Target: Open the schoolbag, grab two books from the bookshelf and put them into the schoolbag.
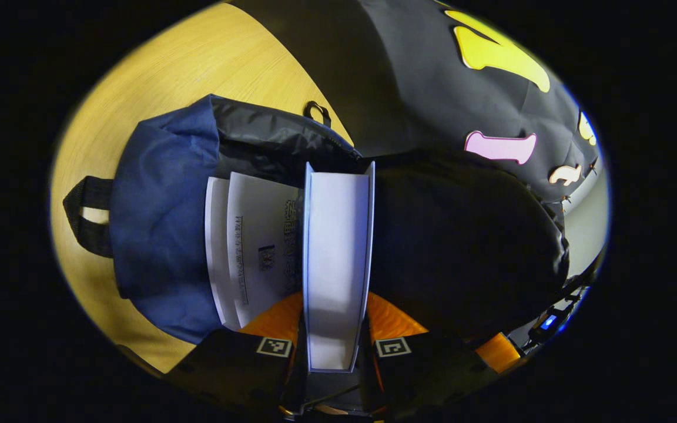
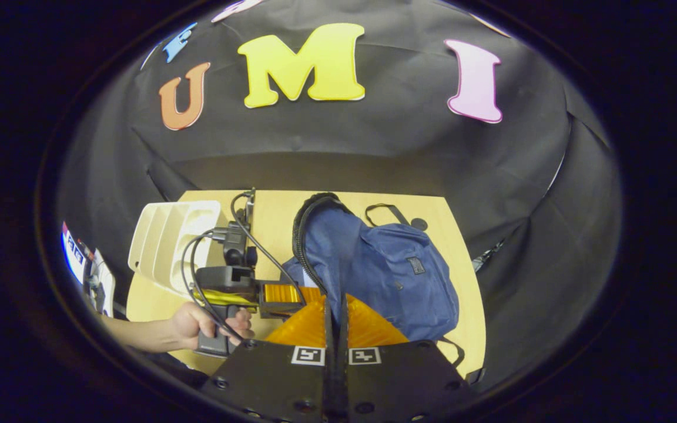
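In the left gripper view we saw the left gripper (image 1: pixel 336 352) with its two orange fingers (image 1: pixel 394 320) pressed on both covers of a white book (image 1: pixel 337 258), which stood on edge between them with its page block facing the camera. The far end of this book reached into the open mouth of the blue schoolbag (image 1: pixel 159 217), which lay on the wooden table (image 1: pixel 197 59). Just beside it on the left, a second book (image 1: pixel 256 247) with a white printed cover was already partly inside the bag, leaning against the blue fabric. The black lining (image 1: pixel 268 138) of the opened flap rose behind both books, and a dark mass of fabric on the right closed that side of the opening. A black carry strap (image 1: pixel 83 214) lay on the table at the left edge of the bag. In the right gripper view the right gripper (image 2: pixel 335 329) had its fingers pressed together with nothing between them, and it hung above the near side of the schoolbag (image 2: pixel 385 270). There we saw also the left gripper (image 2: pixel 282 292), held by a hand (image 2: pixel 203 323), pointing into the bag from the left. Behind that hand the white bookshelf (image 2: pixel 165 244) stood near the left edge of the table (image 2: pixel 438 205), and black cables looped in front of it.
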A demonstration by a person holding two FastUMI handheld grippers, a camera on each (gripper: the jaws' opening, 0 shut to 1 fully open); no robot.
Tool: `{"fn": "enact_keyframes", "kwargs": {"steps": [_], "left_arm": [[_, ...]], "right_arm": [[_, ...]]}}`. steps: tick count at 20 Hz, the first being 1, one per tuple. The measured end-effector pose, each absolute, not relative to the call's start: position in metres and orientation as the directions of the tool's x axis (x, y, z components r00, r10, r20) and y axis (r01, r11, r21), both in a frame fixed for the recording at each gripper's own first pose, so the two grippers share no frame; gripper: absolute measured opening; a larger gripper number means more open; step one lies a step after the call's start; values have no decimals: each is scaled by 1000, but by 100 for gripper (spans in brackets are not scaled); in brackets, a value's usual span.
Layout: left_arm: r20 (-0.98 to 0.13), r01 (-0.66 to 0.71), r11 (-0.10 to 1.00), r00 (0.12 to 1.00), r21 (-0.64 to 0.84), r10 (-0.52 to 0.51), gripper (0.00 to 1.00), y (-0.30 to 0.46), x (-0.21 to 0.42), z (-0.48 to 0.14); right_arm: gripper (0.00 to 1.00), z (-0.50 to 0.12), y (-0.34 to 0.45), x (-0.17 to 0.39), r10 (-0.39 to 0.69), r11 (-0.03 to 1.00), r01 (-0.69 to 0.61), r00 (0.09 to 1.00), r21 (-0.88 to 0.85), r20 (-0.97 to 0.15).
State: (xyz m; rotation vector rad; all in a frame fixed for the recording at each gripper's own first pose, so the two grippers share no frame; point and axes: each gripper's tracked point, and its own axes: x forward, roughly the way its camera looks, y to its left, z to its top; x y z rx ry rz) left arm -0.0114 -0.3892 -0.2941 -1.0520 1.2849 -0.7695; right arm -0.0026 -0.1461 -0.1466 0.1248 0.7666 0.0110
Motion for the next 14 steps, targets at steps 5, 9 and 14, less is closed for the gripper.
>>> {"fn": "enact_keyframes", "kwargs": {"steps": [5, 9, 14], "left_arm": [[-461, -100, 450, 156, -887, -874, 47, -386, -7, -316], [-617, -58, 615, 115, -787, -779, 66, -376, -7, -331], [-808, 17, 813, 99, -583, -581, 82, -345, -3, -350]], "right_arm": [[0, -149, -143, -1, 58, 994, 25, 714, 108, -698], [0, -150, -142, -1, 60, 994, 24, 711, 109, -701], [0, -153, -139, 1, 67, 994, 13, 704, 107, -707]]}}
